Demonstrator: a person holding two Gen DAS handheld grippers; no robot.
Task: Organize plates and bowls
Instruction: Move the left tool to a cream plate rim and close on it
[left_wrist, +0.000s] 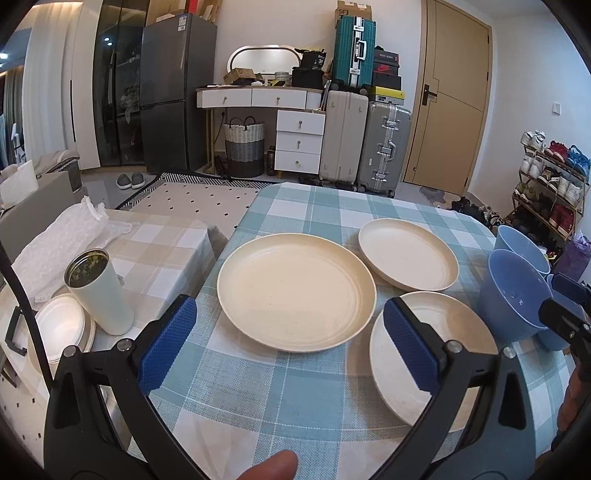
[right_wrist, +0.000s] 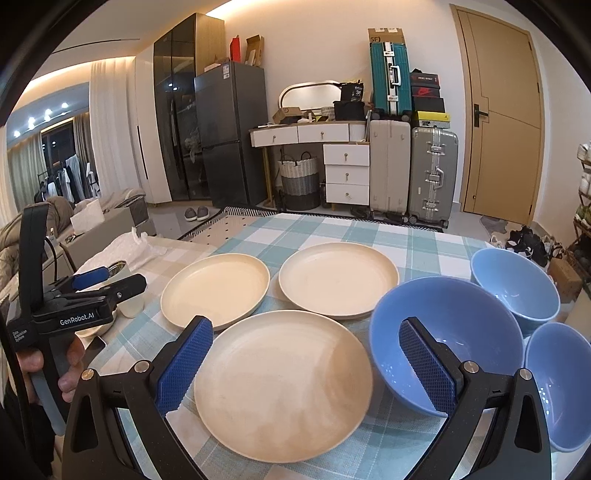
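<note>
"GenRobot.AI" on left tongs, "SF" on cardboard box

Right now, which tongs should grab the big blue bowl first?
The right tongs. They are open and hover close beside the big blue bowl, while the left tongs face the cream plates, farther from it.
</note>
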